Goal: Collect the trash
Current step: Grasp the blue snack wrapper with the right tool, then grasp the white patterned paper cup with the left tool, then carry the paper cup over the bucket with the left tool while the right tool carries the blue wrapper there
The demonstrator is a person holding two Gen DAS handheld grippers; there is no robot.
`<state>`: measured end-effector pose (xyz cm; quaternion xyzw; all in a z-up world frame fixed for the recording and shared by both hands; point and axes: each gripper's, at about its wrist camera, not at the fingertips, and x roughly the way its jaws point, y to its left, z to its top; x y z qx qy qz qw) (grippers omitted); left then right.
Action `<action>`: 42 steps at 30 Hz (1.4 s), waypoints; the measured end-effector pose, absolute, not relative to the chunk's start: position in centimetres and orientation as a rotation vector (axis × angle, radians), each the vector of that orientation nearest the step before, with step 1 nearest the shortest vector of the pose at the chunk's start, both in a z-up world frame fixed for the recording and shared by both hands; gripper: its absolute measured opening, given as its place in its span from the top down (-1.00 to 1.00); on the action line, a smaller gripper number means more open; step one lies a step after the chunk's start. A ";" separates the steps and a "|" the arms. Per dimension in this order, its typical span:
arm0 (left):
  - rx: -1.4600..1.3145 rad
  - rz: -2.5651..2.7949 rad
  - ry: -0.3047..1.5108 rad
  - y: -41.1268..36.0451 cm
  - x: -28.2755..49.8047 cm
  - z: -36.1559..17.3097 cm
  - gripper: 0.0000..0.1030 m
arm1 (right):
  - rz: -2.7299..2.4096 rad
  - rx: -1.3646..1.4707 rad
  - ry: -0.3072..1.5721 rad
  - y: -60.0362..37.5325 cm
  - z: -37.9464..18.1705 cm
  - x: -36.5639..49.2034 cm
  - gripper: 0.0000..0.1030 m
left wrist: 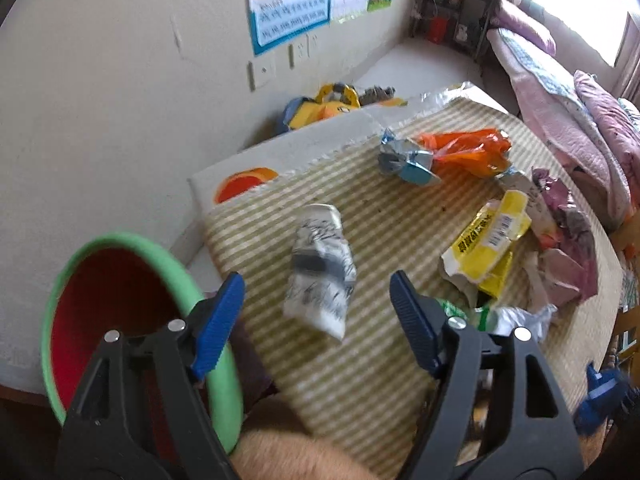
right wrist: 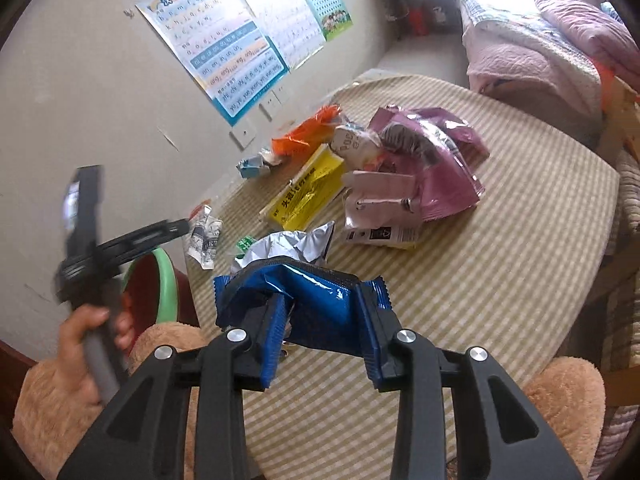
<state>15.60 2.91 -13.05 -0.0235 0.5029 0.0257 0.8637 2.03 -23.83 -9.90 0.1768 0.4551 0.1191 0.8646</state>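
My left gripper (left wrist: pixel 318 308) is open and empty, just above a crumpled white and grey wrapper (left wrist: pixel 320 272) on the striped table (left wrist: pixel 380 360). The wrapper also shows in the right wrist view (right wrist: pixel 205 240). My right gripper (right wrist: pixel 320 340) is shut on a blue wrapper (right wrist: pixel 320 296) and holds it over the table's near side. A green bin with a red inside (left wrist: pixel 120 300) stands at the table's left edge, under my left gripper's left finger; it also shows in the right wrist view (right wrist: pixel 154 292). More trash lies ahead: a yellow packet (left wrist: pixel 486 244), an orange bag (left wrist: pixel 468 150) and a silver-blue wrapper (left wrist: pixel 404 160).
Purple and pink bags (right wrist: pixel 432 168) and a silver foil bag (right wrist: pixel 296 246) lie mid-table. The wall with posters (right wrist: pixel 224 52) runs along the left. A bed with pink quilts (right wrist: pixel 540 40) stands behind the table. A tan plush toy (right wrist: pixel 60 412) lies at the near edge.
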 end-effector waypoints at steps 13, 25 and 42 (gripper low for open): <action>-0.018 0.114 1.236 2.1 19.1 -17.5 -0.40 | 0.253 0.412 0.974 -24.0 -10.4 2.1 0.36; -0.059 0.090 1.201 2.6 18.0 -17.1 0.14 | 0.258 0.428 0.966 -23.9 -10.2 1.8 0.36; -0.070 0.000 0.807 2.3 2.6 -4.1 0.15 | 0.230 0.306 0.880 -21.2 -6.6 0.7 0.36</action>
